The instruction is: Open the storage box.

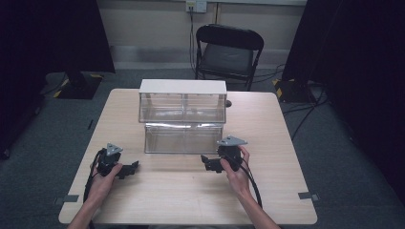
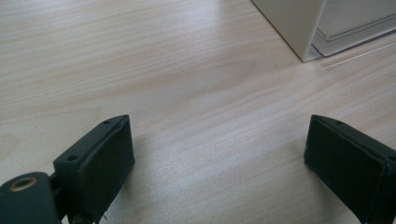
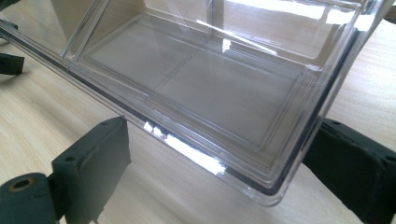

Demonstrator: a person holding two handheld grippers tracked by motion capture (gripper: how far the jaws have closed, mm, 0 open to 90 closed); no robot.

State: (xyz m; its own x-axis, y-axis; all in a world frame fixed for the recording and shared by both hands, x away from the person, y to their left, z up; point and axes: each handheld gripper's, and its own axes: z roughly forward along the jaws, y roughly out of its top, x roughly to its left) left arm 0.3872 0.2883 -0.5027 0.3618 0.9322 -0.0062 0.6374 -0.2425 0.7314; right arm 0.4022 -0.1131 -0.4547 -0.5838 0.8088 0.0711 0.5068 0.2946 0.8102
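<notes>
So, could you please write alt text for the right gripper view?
The right gripper, jaws open, sits at the front corner of a clear plastic bin on a light wooden table. The bin looks empty, and its corner edge lies between the two black jaws.

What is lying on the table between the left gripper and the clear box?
Nothing. In the left gripper view, bare table stretches from the open left gripper to the corner of the clear box.
</notes>
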